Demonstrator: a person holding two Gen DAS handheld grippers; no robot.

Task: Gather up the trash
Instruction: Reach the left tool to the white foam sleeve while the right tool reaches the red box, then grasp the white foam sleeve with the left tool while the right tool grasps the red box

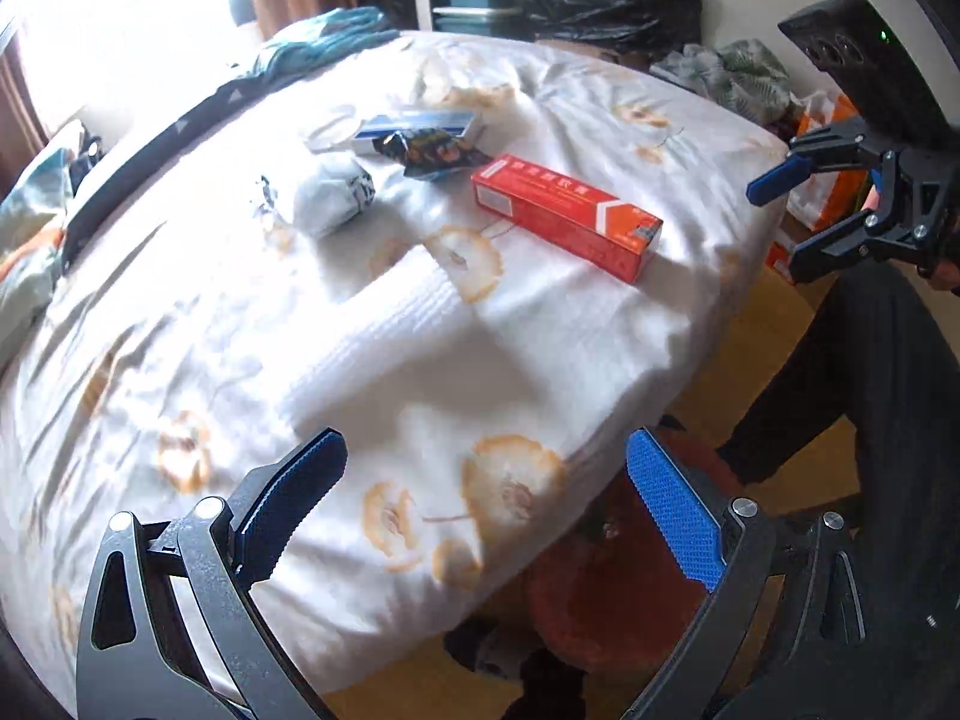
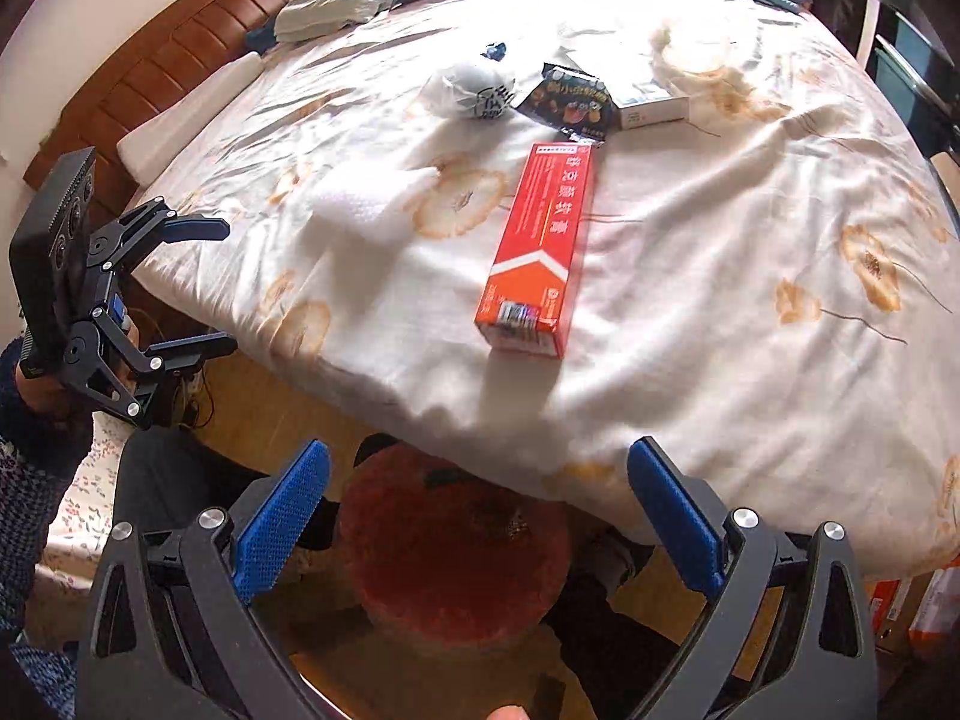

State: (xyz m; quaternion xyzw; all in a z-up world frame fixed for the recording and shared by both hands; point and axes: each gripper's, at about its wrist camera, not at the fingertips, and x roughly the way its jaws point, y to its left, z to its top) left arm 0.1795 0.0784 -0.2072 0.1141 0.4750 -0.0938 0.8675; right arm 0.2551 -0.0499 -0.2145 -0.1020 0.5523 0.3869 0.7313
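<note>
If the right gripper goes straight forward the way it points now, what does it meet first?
Probably the red box on the bed; the open right gripper points toward its near end, though depth is unclear and it may meet the bed edge first.

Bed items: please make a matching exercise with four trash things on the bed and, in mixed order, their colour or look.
Things:
1. long carton
2. crumpled bag
3. snack wrapper
4. flat box

Descriptions:
A. white with dark print
B. red with a white stripe, nearest the bed edge
C. pale box, partly under the wrapper
D. dark with colourful pictures

Pairs: 1-B, 2-A, 3-D, 4-C
</note>
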